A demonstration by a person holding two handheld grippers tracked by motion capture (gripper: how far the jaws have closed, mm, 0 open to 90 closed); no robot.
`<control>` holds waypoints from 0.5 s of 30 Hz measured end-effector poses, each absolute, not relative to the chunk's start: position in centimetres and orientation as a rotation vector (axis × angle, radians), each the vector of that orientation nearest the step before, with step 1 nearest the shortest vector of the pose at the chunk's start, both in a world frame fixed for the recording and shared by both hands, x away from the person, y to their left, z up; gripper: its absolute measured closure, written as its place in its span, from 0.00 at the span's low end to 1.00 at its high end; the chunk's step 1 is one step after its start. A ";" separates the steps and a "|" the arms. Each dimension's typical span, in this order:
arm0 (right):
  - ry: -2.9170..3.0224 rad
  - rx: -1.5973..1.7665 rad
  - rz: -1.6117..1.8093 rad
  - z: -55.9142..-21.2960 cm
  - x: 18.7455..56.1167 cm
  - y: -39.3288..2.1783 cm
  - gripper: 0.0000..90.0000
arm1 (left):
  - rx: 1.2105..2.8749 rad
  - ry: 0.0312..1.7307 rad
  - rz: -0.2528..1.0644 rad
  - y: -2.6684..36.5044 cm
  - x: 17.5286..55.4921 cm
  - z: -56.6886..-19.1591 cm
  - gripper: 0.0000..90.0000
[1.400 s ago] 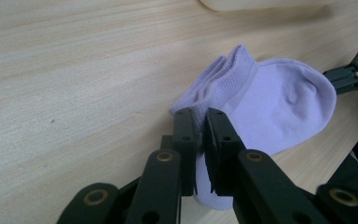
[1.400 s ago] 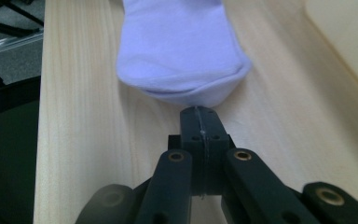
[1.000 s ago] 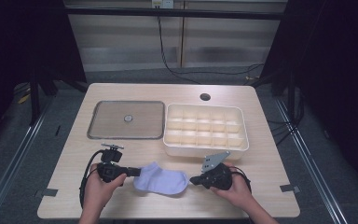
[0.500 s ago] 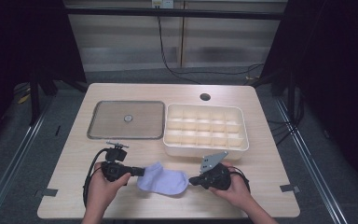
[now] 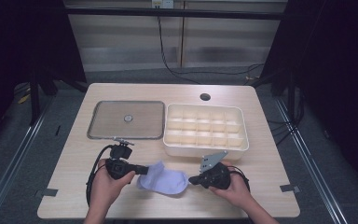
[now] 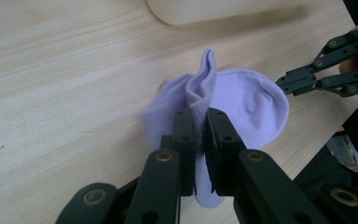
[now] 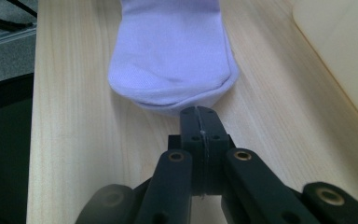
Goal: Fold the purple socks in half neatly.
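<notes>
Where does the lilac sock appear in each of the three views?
High view: sock at the table's near edge, between both grippers.
Left gripper view: centre, its edge pinched in the jaws.
Right gripper view: top centre.
Shared landmark: cream divided tray.

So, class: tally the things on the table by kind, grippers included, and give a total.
Purple sock: 1
Cream compartment box: 1
Grey flat lid: 1
Left gripper and right gripper: 2
Total: 5
</notes>
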State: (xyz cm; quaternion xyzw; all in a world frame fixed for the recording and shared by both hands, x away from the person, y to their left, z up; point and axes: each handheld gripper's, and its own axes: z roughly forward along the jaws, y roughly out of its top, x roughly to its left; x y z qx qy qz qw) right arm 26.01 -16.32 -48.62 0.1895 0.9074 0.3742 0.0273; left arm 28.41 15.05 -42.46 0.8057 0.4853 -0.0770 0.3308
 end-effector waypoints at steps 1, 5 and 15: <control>2.798 0.584 1.153 -48.6 26.1 -16.4 1.00 | 2.111 1.262 -0.208 15.0 28.4 -42.4 0.92; 2.794 0.591 1.166 -48.6 26.1 -16.4 1.00 | 2.122 1.256 -0.208 14.4 28.4 -42.2 0.92; 2.799 0.579 1.163 -48.7 26.0 -16.1 1.00 | 2.133 1.320 -0.179 15.1 28.9 -42.7 0.92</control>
